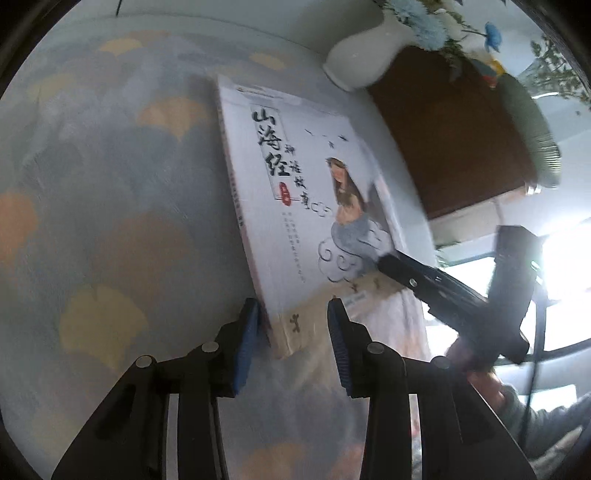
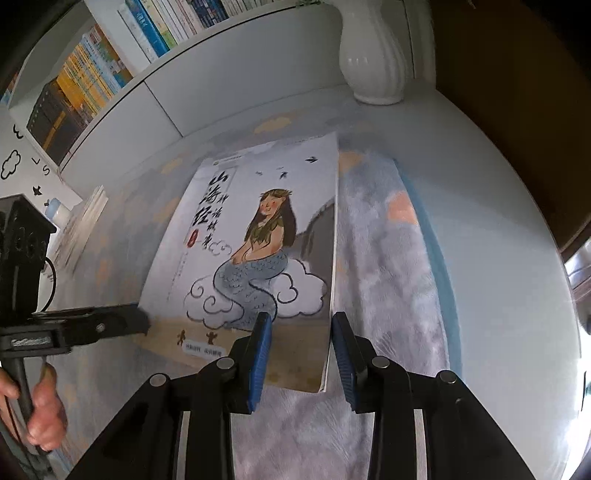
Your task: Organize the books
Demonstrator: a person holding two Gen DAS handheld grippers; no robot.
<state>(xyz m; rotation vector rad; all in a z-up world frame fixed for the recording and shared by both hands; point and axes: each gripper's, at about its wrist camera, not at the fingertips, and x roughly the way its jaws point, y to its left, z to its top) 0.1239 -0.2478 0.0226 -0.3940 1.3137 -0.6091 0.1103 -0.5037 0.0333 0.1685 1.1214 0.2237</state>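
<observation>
We see a white book (image 2: 258, 243) with a mermaid on its cover lying face up on a fluffy cloth (image 2: 384, 266) printed with yellow and orange leaf shapes, spread over a pale table (image 2: 498, 221). The left gripper (image 1: 291, 332) sits at the book's near spine corner, at six o'clock in its own view; its blue-padded jaws stand spread, one pad at the spine edge and the other over the tan strip along the cover's foot, and we cannot tell whether either pad presses the book. The right gripper (image 2: 301, 347) meets the opposite near corner, also at six o'clock in its view, jaws spread to either side of the page edge, one pad over the cover and the other over the cloth. In the left view the right gripper's black finger lies on the cover at four o'clock. A white vase (image 2: 373, 62) stands beyond the book at twelve o'clock, with blue flowers (image 1: 424, 22) rising from it. Shelved books (image 2: 92, 74) fill a white bookcase at ten o'clock in the right view
</observation>
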